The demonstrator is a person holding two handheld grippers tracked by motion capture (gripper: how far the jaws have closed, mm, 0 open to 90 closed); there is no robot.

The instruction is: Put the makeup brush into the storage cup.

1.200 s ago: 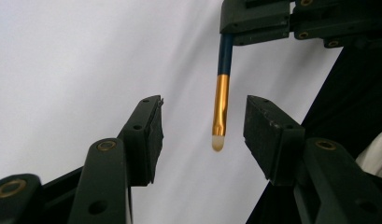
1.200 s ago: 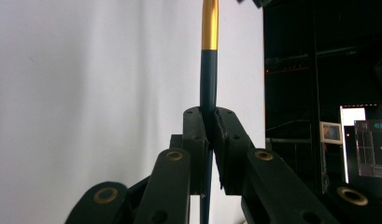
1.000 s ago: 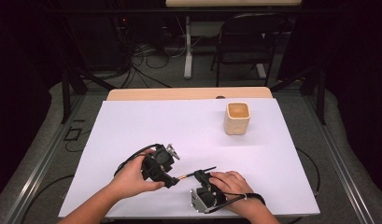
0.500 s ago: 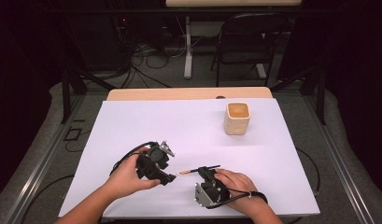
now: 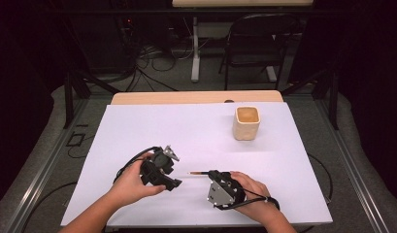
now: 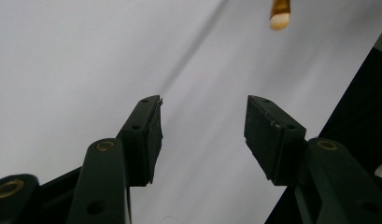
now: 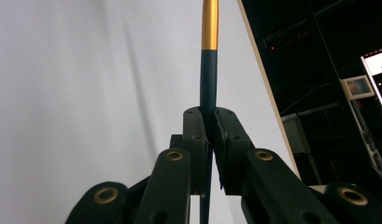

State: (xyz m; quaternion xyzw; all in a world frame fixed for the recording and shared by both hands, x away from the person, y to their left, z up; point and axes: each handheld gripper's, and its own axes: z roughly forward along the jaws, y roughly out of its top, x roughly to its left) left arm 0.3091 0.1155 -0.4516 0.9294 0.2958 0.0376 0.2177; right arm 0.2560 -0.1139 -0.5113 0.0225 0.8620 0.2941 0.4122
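Between my right gripper (image 7: 210, 122) pads: dark brush (image 7: 208, 70) handle, clamped, gold ferrule pointing away. Left gripper (image 6: 202, 116) jaws apart, empty, now drawn back from bristle tip (image 6: 279, 18). Handover looks done. Beige cup (image 5: 246, 122) well apart across white table (image 5: 186, 126), likely destination.

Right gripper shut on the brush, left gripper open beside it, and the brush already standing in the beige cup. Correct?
Not quite: the brush is not in the beige cup. The high view shows it clamped in the right gripper low over the table. The left gripper is open, as stated.
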